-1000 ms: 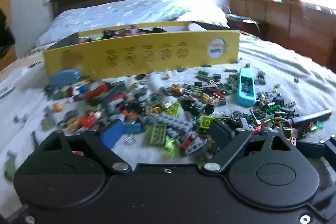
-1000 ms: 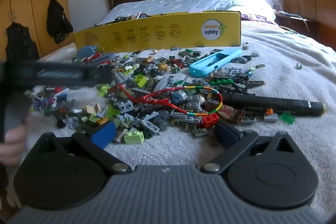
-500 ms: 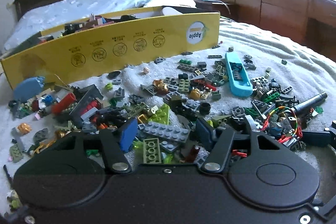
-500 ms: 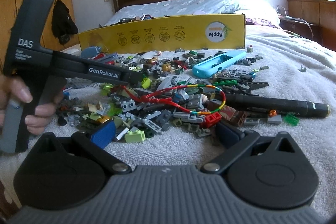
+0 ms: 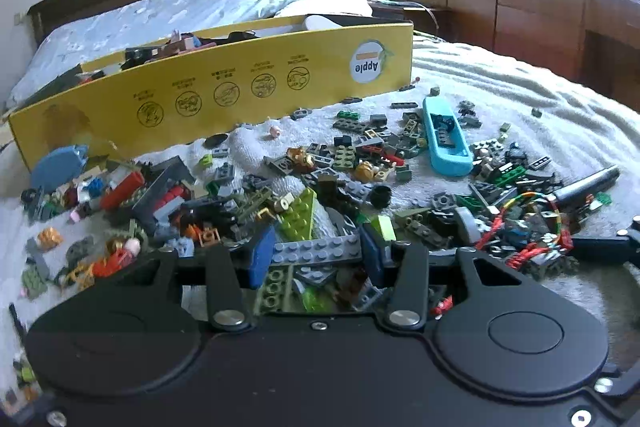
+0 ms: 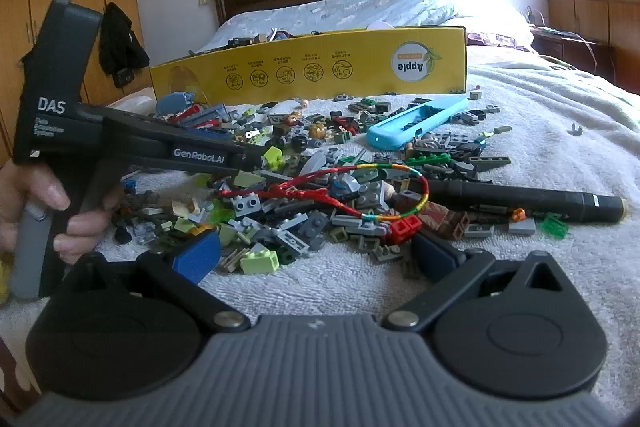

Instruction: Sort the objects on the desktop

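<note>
L gripper (image 5: 316, 259): fingers partly closed, down in the brick pile (image 5: 320, 195), a long grey studded plate (image 5: 320, 250) lying across betw. the two blue pads; can't tell if it's actually pinched. Green plates + small bits lie under/behind the pads.

R gripper (image 6: 316, 259): fingers wide apart, holding nothing, low over the white blanket (image 6: 540, 115) at the near edge of the pile. A lime brick (image 6: 260, 262) sits just ahead of the L pad; red brick (image 6: 406, 227) nearer the R pad.

Further out, R view: multicolour cord (image 6: 352, 187) looped over the bricks, black pen (image 6: 520, 201) lying crosswise to the right, light-blue case (image 6: 418, 123) open side up w/ a few dark pieces inside.

Behind the pile: yellow box (image 5: 224, 95), long side facing cams, "Apple" label upside down. Bricks + odd bits show over its rim; rest of contents hidden.

Left hand (image 6: 44, 207) grips the L gripper's handle, seen from the R cam.
</note>
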`<act>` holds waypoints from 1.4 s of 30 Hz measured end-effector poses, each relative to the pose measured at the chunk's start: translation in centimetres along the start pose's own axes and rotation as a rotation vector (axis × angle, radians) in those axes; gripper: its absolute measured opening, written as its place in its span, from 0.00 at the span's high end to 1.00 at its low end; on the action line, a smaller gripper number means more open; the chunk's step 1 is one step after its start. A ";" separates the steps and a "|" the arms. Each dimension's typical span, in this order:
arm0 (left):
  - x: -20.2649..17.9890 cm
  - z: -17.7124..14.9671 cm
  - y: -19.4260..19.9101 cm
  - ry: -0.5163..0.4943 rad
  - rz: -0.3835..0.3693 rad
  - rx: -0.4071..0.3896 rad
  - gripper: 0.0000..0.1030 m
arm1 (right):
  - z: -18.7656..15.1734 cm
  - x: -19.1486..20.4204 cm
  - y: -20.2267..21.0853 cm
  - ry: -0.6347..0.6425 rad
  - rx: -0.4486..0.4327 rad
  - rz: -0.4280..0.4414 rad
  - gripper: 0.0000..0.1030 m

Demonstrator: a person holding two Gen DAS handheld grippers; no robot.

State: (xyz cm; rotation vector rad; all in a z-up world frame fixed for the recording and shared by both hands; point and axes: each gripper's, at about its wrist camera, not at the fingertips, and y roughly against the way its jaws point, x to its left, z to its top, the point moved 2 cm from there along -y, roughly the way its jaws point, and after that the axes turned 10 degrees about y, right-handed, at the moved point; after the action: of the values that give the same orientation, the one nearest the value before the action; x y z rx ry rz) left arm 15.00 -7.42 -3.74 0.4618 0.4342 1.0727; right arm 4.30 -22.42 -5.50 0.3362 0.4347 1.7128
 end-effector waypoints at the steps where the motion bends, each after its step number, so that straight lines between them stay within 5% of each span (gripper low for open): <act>1: 0.1 -0.1 0.4 0.015 0.000 -0.002 0.58 | 0.0 0.0 0.0 0.002 0.002 0.000 0.00; 12: 2.7 -3.7 6.0 0.109 0.191 -0.062 0.57 | 1.7 -0.1 1.4 0.018 -0.062 0.071 0.00; 23: 3.2 -5.3 6.4 0.129 0.178 -0.102 0.55 | 6.5 1.7 -0.5 0.193 -0.080 0.163 0.06; 34: 2.7 -5.7 7.4 0.154 0.160 -0.107 0.40 | 6.8 1.7 -5.9 0.270 0.065 0.152 0.41; 42: 2.3 -4.8 6.0 0.141 0.196 -0.045 0.35 | 6.8 1.7 -7.1 0.271 0.082 0.176 0.36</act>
State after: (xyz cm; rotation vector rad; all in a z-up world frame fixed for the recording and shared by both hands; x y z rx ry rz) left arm 9.00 -2.20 -4.61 0.3952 0.4956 1.3072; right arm 13.30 -18.99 -2.82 0.2057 0.6915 1.9250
